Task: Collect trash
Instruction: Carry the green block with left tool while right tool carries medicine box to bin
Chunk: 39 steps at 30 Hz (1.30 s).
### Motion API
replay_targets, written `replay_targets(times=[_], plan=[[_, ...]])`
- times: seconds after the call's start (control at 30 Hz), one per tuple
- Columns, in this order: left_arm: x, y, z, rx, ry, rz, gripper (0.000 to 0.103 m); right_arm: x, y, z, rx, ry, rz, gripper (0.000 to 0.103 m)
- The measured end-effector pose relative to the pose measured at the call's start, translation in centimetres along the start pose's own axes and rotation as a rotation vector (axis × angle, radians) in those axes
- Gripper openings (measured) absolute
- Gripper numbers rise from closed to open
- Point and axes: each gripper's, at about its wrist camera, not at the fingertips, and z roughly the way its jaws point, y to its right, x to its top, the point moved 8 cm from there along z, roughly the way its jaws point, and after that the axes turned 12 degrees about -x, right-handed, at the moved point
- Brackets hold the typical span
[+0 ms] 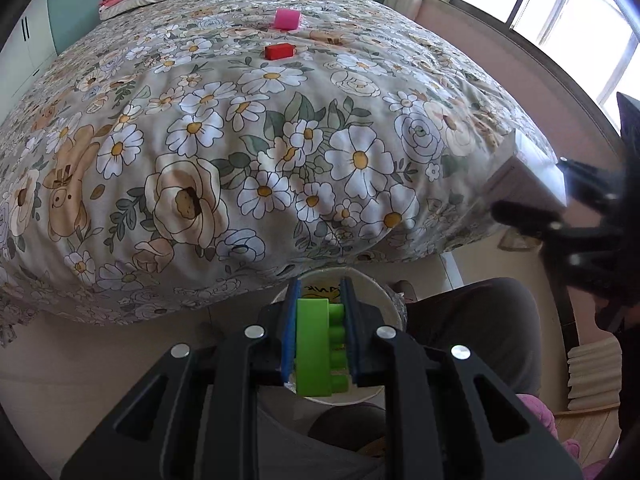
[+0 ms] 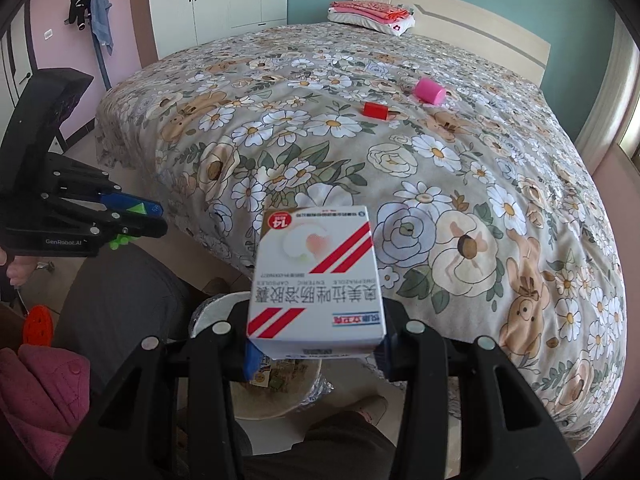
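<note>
Trash in both tools: green toy brick (image 1: 314, 346) clenched by left tool (image 1: 318, 336) over white bin (image 1: 390, 300) at bed's foot edge; medicine box (image 2: 316, 280) gripped by right tool (image 2: 316, 354) above same bin (image 2: 280, 400). Red block (image 2: 375, 111) and pink cylinder (image 2: 429, 90) lying mid-bed (image 2: 520, 216), near each other, well apart from edges.

Left gripper (image 1: 319, 334): you're clamping a green toy brick (image 1: 316, 346) above the white bin (image 1: 390, 306).
Bed (image 1: 224, 152): red block (image 1: 279, 51), pink cup (image 1: 287, 19).
</note>
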Motion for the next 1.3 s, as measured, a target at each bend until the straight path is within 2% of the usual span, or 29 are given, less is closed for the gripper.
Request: replay_targets(times=[0.37,0.67,0.93,1.3], plan=[[-4.3,-2.8,5.9,-0.012,-0.092,-0.107,0.023,-6.1,-5.0,6.6,0.069,-0.142,0.015,0.044],[-7.5,-4.7,10.9,-0.032,-0.18,-0.205,0.023,-10.1,-8.7,10.4,0.11,-0.24,0.009,0.044],[-9.1,-5.4,14.7,0.005,-0.239,-0.213,0.023,-13.2,-10.6,14.2,0.125,-0.327,0.01,0.044],[-9.9,-5.2,19.0,-0.003,-0.312,-0.226,0.023,-16.1,-11.7,18.6,0.17,-0.441,0.058,0.045]])
